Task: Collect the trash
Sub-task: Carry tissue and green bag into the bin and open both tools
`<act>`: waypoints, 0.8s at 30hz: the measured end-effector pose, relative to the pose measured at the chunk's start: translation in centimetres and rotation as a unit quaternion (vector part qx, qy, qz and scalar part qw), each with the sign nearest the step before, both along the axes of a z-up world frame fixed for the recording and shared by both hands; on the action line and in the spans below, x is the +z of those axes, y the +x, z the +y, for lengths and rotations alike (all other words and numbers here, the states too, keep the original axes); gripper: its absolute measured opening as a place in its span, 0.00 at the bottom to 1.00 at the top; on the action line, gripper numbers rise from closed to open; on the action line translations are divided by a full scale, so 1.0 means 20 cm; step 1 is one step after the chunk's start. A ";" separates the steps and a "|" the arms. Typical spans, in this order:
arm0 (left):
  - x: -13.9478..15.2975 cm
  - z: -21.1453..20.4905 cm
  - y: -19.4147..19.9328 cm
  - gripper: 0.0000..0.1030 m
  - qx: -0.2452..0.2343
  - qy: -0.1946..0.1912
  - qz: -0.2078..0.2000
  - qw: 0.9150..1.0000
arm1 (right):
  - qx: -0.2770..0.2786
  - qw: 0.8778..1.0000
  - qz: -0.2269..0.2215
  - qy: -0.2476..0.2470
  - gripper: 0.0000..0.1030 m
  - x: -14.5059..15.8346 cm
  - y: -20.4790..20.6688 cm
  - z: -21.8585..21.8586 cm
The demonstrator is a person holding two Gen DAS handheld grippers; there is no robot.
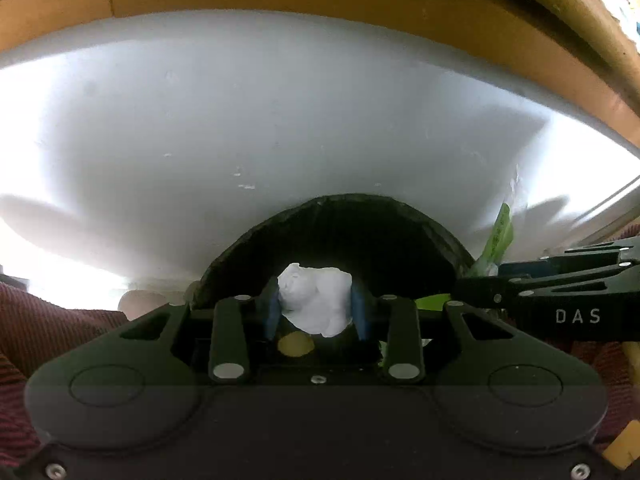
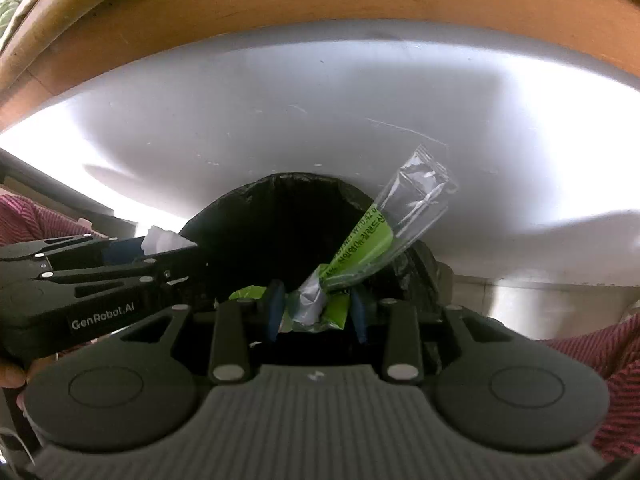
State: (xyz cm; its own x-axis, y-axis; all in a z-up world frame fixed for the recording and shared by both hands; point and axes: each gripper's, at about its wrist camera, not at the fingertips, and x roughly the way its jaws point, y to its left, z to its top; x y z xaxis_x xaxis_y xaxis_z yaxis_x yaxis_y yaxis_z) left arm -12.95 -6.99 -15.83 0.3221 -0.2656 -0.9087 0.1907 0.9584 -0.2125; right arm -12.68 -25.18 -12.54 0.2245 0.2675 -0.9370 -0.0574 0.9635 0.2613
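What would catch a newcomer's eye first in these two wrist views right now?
Probably the crumpled white paper wad pinched in the left gripper, bright against the round black-lined trash bin just beyond it. Next, the green and clear plastic wrapper clamped in the right gripper, sticking up over the same bin's dark mouth. Behind both lies a scuffed white tabletop.

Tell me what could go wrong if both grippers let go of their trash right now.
The long green and clear wrapper in the right gripper sticks out past the rim of the black-lined bin, so it may catch there or fall outside. The left gripper, holding the crumpled white tissue, sits close beside the right one, so they could bump.
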 end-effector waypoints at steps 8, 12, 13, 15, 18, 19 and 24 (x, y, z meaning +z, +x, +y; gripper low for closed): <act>0.00 0.00 0.00 0.33 -0.001 0.001 0.011 1.000 | 0.004 1.000 0.006 -0.002 0.41 -0.02 0.02 0.02; -0.01 0.00 -0.01 0.37 -0.002 0.005 0.010 1.000 | 0.005 1.000 0.008 -0.002 0.49 -0.03 0.03 0.02; -0.01 0.00 -0.01 0.40 -0.003 0.006 0.011 1.000 | 0.005 1.000 0.008 -0.001 0.54 -0.03 0.04 0.01; -0.01 0.00 0.00 0.44 -0.001 0.006 0.013 1.000 | 0.006 1.000 0.008 0.001 0.56 -0.03 0.04 0.01; -0.01 0.00 0.00 0.51 0.001 0.009 0.015 1.000 | 0.007 1.000 0.006 0.000 0.60 -0.02 0.04 0.00; -0.01 0.00 0.00 0.55 0.001 0.010 0.016 1.000 | 0.007 1.000 0.005 -0.001 0.61 -0.02 0.04 0.00; -0.01 0.00 0.00 0.69 0.001 0.018 0.017 1.000 | 0.005 1.000 0.004 0.001 0.63 -0.02 0.04 0.00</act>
State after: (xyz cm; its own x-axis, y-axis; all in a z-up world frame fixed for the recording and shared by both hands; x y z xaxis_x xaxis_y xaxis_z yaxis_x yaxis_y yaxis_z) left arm -12.89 -7.03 -16.05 0.2917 -0.2319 -0.9280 0.1827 0.9658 -0.1839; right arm -11.84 -25.17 -12.87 0.2141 0.2721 -0.9381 -0.0645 0.9623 0.2644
